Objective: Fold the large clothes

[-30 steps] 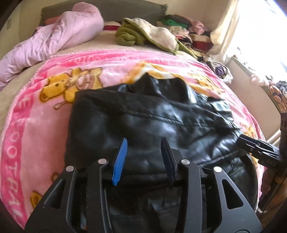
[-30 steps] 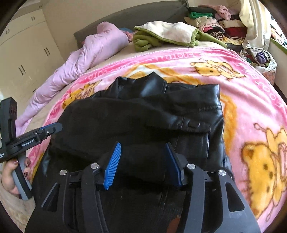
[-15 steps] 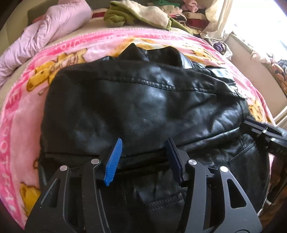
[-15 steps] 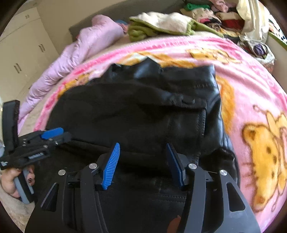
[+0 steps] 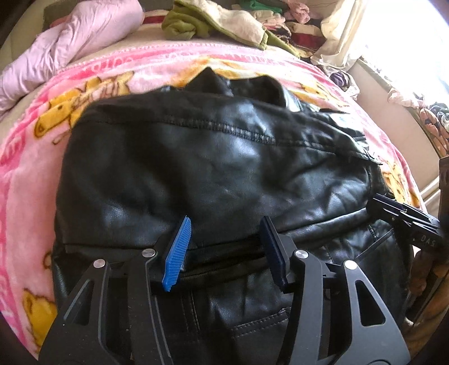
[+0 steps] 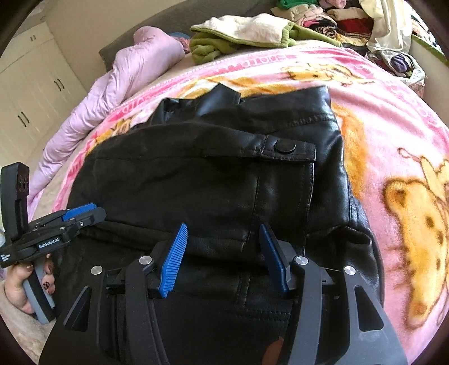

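Observation:
A black leather jacket [image 5: 224, 154] lies folded on a pink cartoon blanket [image 5: 28, 182], collar at the far side. My left gripper [image 5: 224, 221] hovers over the near folded edge at its left part, jaws apart, blue pads not pressing the leather. In the right wrist view the jacket [image 6: 196, 182] shows a snap-button tab. My right gripper [image 6: 223, 227] stands open over the same near edge further right. The left gripper [image 6: 81, 216] appears at the left, held by a hand [image 6: 19, 289]. The right gripper [image 5: 404, 221] shows at the left wrist view's right edge.
A lilac quilt [image 5: 70, 42] lies bunched at the bed's far left. A green and cream garment [image 5: 213, 22] and a pile of clothes [image 5: 294, 25] sit at the far side. White wardrobe doors [image 6: 25, 106] stand left of the bed.
Both grippers have sunk closer to the jacket's near fold. The left jaws have spread wider. The folded top layer now lies flatter on the jacket.

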### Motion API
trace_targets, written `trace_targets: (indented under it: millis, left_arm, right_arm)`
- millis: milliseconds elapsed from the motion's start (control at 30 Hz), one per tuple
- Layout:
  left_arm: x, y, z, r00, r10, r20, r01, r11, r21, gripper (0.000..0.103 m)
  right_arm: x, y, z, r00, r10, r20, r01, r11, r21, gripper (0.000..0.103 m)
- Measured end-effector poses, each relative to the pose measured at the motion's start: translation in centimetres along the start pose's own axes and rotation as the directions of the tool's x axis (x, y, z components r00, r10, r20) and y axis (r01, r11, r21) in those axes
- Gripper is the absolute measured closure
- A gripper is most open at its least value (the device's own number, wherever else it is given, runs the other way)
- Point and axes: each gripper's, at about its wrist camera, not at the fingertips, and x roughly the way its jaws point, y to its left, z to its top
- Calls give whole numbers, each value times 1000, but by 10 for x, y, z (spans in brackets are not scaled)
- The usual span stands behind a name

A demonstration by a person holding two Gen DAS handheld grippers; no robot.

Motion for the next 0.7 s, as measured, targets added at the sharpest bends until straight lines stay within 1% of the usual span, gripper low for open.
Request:
trace_targets:
  millis: [33,100,233,333,367,400,433,467,500,533,567,600,633,700]
  left_arm:
    - [-4,-1,0,1000,3,12,-3,1000,-1,58]
    - [-10,-3,1,1000,3,30,-3,1000,2,51]
    - [-19,-3,4,999,5,54,-5,1000,4,48]
    - [-24,-5,6,997,20,72,-21,1000,15,42]
    - [-25,-6,6,997,19,77,-20,1000,16,38]
    - [-27,-7,6,997,17,78,-18,1000,16,37]
    - [-28,-7,6,996,19,82,-20,1000,17,35]
    - [-29,-8,6,996,28,84,-30,999,19,30]
    - [-30,-8,7,996,35,85,-37,999,21,23]
    - [-32,-9,6,995,47,91,-49,999,22,20]
    - [-35,-9,6,994,60,97,-62,998,21,12]
    - [-36,-10,6,992,72,103,-74,997,21,9]
    - [-38,-10,5,991,81,108,-84,996,22,9]
    - [-39,-11,4,990,101,102,-105,994,29,9]
  right_arm:
    - [-3,0,1,1000,1,6,0,1000,-4,50]
    - [-10,1,1,999,-6,32,6,1000,-9,48]
    - [-20,-1,3,998,-5,57,6,1000,-7,40]
    - [-23,-2,3,998,-11,66,11,1000,-11,39]
    - [-25,-2,3,997,-5,72,6,1000,-10,39]
    - [-26,-2,3,997,-2,76,3,1000,-7,37]
    - [-28,-3,3,997,-3,79,4,1000,-3,30]
    - [-31,-2,2,996,1,87,-1,1000,-3,24]
    - [-33,-2,2,995,5,95,-5,1000,-4,22]
    - [-36,-2,1,995,2,104,-2,1000,-4,20]
    - [-38,-3,1,994,-1,108,2,1000,-3,14]
    - [-40,-3,1,994,-7,113,7,1000,1,13]
    - [-42,-3,2,993,-14,118,13,1000,6,9]
    - [-47,-4,1,992,-13,129,12,1000,6,8]
